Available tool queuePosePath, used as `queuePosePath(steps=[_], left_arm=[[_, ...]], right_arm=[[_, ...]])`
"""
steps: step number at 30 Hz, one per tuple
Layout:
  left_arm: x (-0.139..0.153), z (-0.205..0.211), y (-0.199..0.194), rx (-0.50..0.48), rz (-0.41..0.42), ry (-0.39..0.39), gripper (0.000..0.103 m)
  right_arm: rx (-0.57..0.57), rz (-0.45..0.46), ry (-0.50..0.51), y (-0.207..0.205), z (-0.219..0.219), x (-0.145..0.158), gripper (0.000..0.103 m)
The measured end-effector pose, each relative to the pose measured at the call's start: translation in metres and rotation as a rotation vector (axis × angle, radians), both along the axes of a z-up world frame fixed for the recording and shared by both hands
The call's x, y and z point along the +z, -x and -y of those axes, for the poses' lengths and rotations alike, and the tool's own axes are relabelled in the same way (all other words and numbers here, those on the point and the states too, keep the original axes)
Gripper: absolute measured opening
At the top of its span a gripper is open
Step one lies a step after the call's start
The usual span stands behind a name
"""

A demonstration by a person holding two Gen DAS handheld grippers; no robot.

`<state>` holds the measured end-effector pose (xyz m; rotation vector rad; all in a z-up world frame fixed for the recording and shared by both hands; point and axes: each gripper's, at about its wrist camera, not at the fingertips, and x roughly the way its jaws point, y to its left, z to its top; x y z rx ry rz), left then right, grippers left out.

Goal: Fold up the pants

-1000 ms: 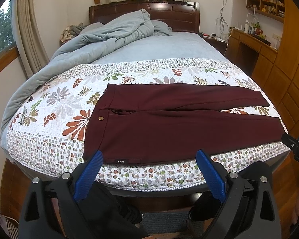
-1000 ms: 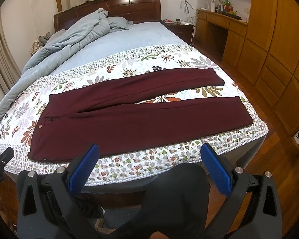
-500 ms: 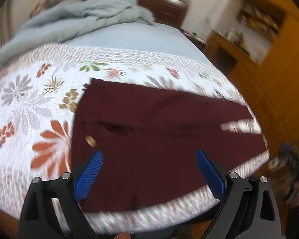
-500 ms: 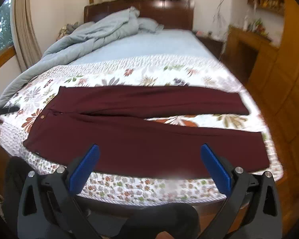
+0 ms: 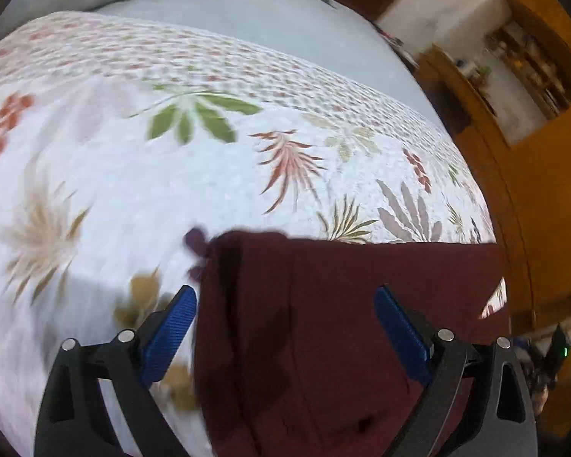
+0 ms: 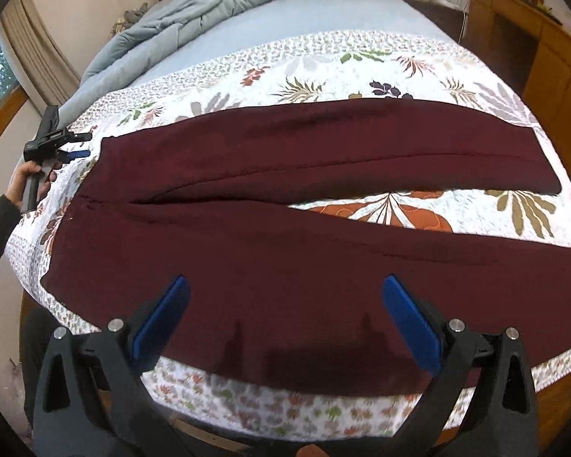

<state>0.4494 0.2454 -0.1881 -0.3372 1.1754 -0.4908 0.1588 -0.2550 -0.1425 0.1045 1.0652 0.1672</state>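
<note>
One bed (image 6: 361,11), its floral quilt (image 6: 380,61) blurred in the left view, carries one pair of maroon pants (image 6: 285,243) flat along the near edge, legs parted. The left hand-held gripper (image 5: 285,327) hovers spread over the waistband's far corner; the right hand-held gripper (image 6: 285,312) hangs spread above the near leg.

The pants (image 6: 285,236) ahead of the right hand-held gripper (image 6: 285,316) are a plain dark maroon. Beneath them the quilt (image 6: 399,205) is white, printed with leaves in orange, olive, grey and rust (a band of smaller sprigs runs along its edge). Both hand-held grippers have black frames and ribbed blue pads (image 6: 161,316); the left hand-held gripper (image 5: 283,331) shows the same colours. Beyond the quilt lie a pale blue sheet (image 6: 323,11) and a grey-blue duvet (image 6: 194,11). The cabinets (image 5: 552,190) are honey-brown wood.
</note>
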Motion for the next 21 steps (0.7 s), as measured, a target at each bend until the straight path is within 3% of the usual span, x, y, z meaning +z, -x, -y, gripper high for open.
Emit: queuePosePath(steps=[2, 5, 11, 17, 21], left_arm=[[-0.012, 0.008, -0.010, -0.075, -0.007, 0.017, 0.095], [-0.028, 0.015, -0.020, -0.116, -0.029, -0.027, 0.095], [-0.040, 0.023, -0.028, -0.196, -0.044, -0.062, 0.095], [-0.044, 0.036, -0.025, -0.212, -0.014, -0.139, 0.094], [-0.043, 0.036, -0.026, -0.202, -0.013, -0.142, 0.093]], right_arm=[[-0.003, -0.013, -0.004, -0.010, 0.006, -0.004, 0.101], [-0.006, -0.027, -0.034, -0.023, 0.019, -0.008, 0.101], [-0.005, -0.063, -0.181, -0.047, 0.067, -0.003, 0.101], [-0.084, -0.125, -0.281, -0.087, 0.193, 0.007, 0.101], [-0.171, -0.178, -0.297, -0.125, 0.293, 0.005, 0.101]])
